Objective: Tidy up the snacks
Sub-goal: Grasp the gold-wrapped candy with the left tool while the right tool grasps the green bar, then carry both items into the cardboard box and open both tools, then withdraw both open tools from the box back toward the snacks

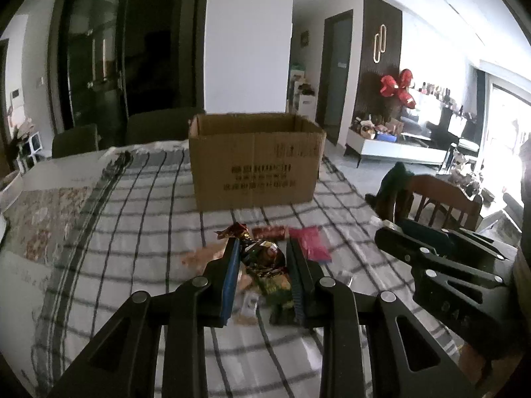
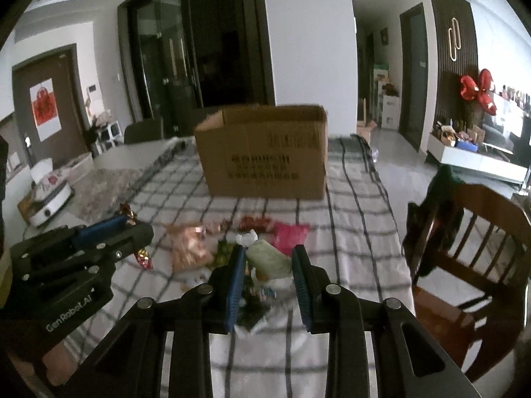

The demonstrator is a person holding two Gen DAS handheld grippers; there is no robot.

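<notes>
Left gripper [image 1: 262,248] clamps foil snack [image 1: 264,258]; right gripper [image 2: 269,258] agape.

Glossy foil snack [image 1: 265,258], matt cardboard box [image 1: 255,162]

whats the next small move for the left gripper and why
Probably lift and carry forward to the open cardboard box: the left gripper looks shut on a foil snack packet, the box stands just beyond the snack pile, and the right gripper is open.
</notes>
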